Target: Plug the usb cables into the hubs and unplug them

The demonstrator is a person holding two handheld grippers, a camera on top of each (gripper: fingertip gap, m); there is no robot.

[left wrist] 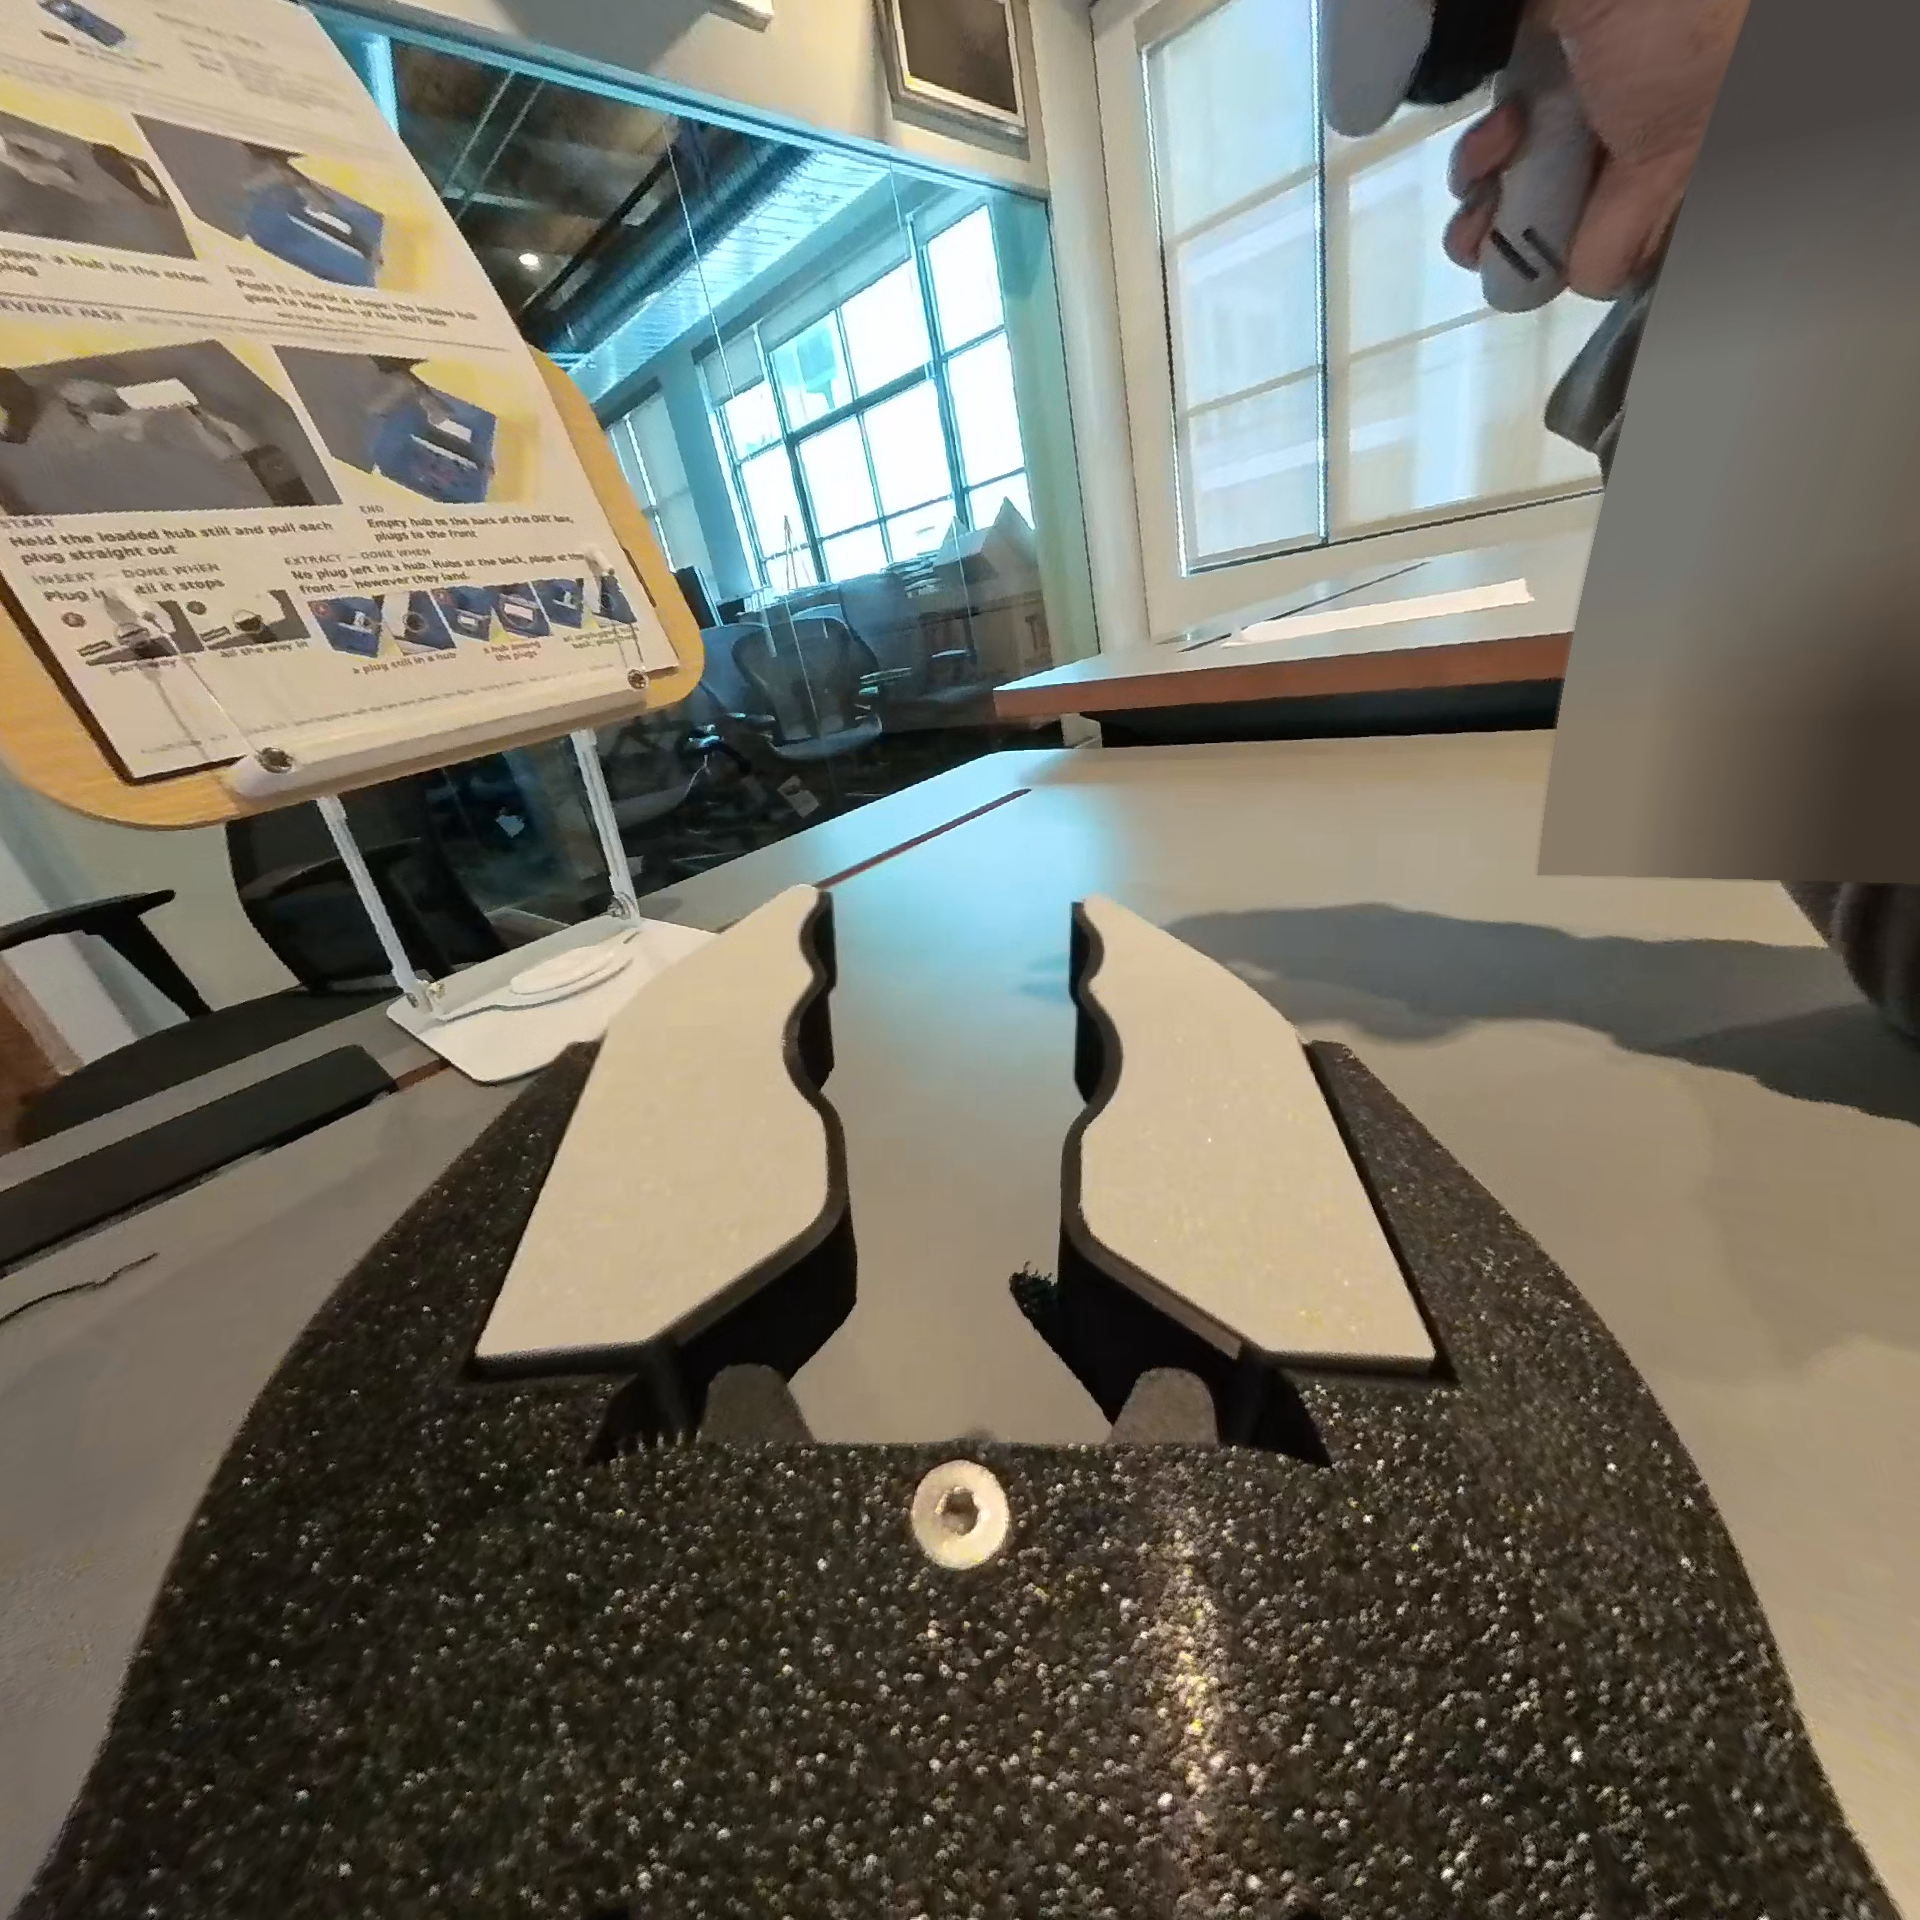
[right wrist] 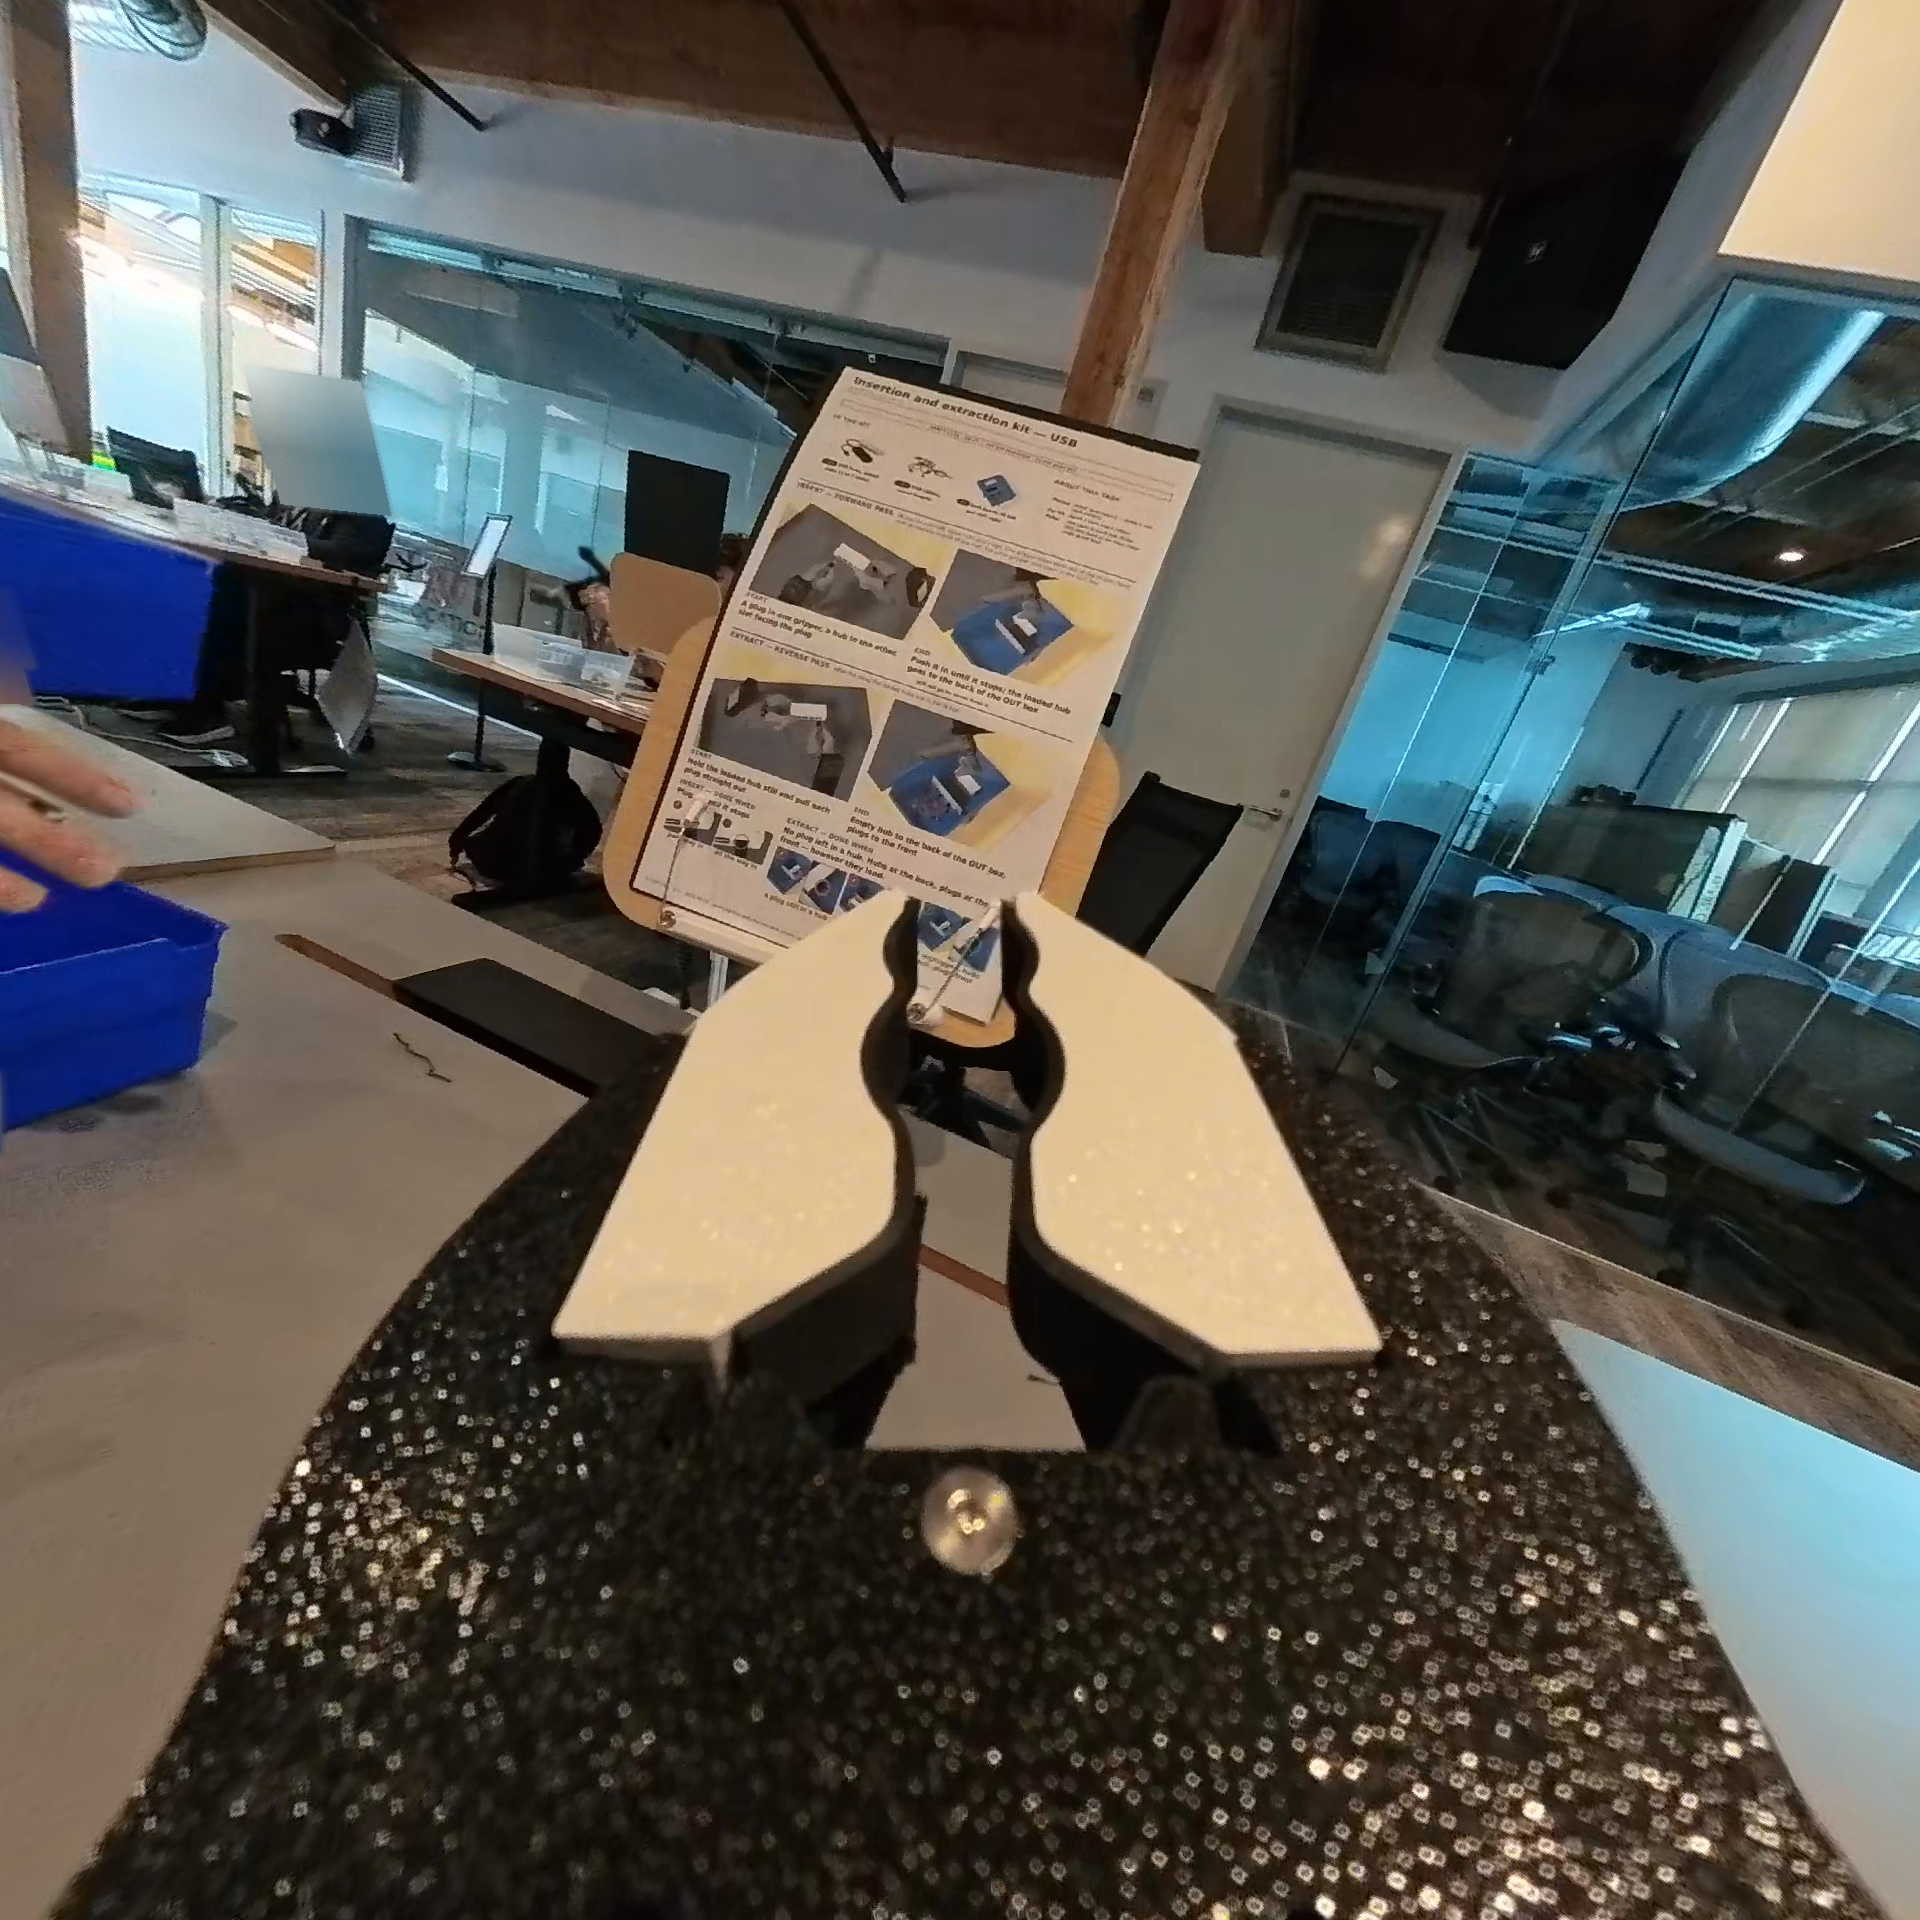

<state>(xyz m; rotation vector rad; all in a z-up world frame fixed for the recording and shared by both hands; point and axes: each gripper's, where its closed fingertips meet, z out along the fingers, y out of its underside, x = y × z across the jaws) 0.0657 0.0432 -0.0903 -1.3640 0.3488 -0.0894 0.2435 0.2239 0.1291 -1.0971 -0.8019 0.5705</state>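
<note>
The left tool [left wrist: 951, 914] hovers low over the grey worktop [left wrist: 1351, 1195] with its 2 white-faced fingers [left wrist: 686, 1143] set well apart and nothing between them. To its left, an instruction sheet [left wrist: 270, 416] sits clipped to a wooden board on a white stand [left wrist: 520, 1008] at the worktop's edge. At the upper right of the left wrist view, a hand [left wrist: 1558, 177] grips a pale grey handle.

The right tool [right wrist: 956, 914] points toward the same instruction sheet [right wrist: 935, 665], its fingers [right wrist: 769, 1174] apart by a narrower gap and holding nothing. At the left edge of the right wrist view, a blue bin [right wrist: 94, 997] rests on the worktop [right wrist: 260, 1247], with a person's fingers [right wrist: 52, 821] just above its rim. A second blue bin [right wrist: 104, 613] stands behind it.

Neither view shows any USB cable or hub; the bins' contents are hidden.
</note>
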